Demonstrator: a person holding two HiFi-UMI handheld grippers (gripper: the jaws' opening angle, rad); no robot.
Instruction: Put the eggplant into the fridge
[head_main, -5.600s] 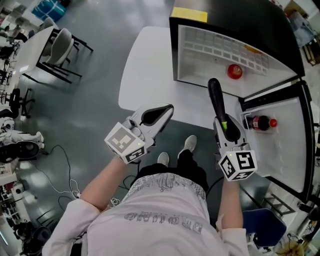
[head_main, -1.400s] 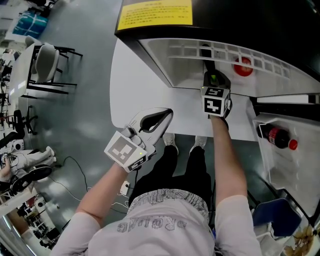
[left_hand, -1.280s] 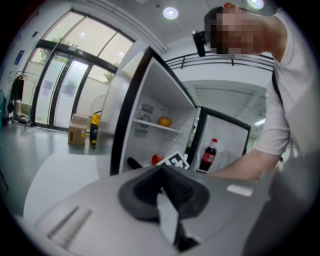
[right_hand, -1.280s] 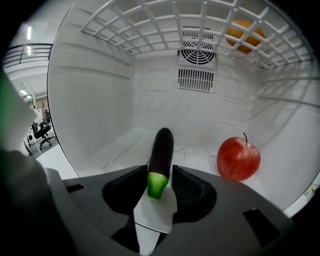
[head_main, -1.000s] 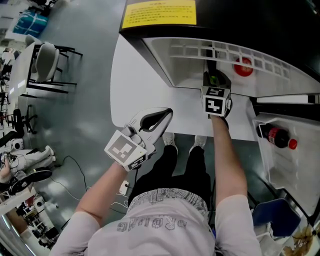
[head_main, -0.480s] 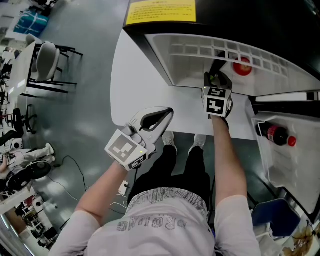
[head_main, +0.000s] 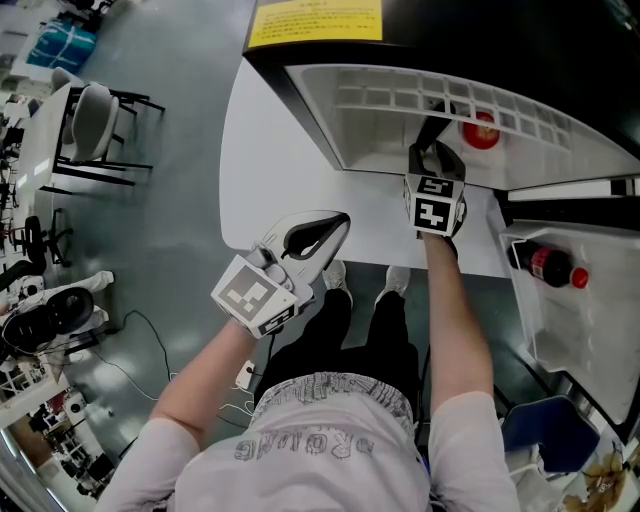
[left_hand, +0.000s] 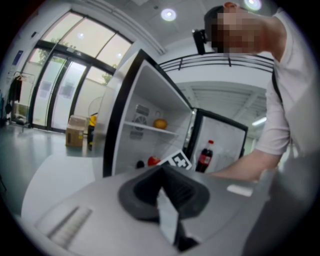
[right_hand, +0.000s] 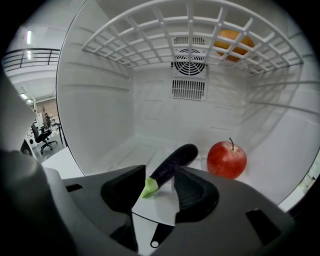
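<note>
My right claw (right_hand: 160, 191) sits released inside the fridge (right_hand: 100, 117). The eggplant (right_hand: 174, 161) lies on the fridge floor, stem between the jaws, long axis pointing toward the back wall. My left claw (left_hand: 162, 175) is clenched on nothing, outside.

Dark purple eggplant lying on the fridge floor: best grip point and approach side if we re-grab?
Take the dark purple eggplant across its narrower near part, just past the green stem cap, coming in from the front. It lies lengthwise, cap nearest, far end close to the red apple. The right gripper straddles that near end, jaws apart.
</note>
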